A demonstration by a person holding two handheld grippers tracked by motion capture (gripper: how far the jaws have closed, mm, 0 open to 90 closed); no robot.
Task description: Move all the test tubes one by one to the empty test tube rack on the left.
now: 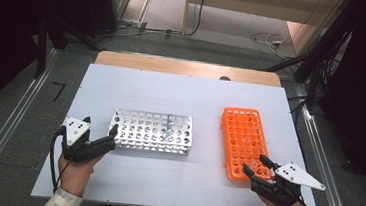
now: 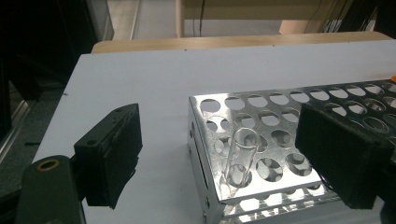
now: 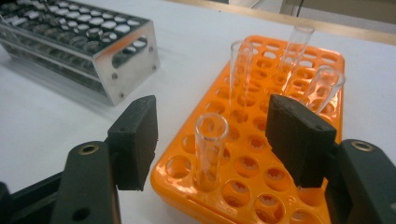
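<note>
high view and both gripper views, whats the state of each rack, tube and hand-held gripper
metal rack: upright on the table, one clear tube in a corner hole
orange rack: flat on the table, four clear tubes, nearest tube upright
left hand-held gripper: open, jaws either side of the tube
right hand-held gripper: open, jaws flank the nearest tube

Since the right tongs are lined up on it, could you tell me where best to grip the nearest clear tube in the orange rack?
Grip the nearest clear tube on its bare upper wall, just under the rim, above the orange rack. It stands upright between the open right tongs, so come in level from the near side and lift straight up.
</note>
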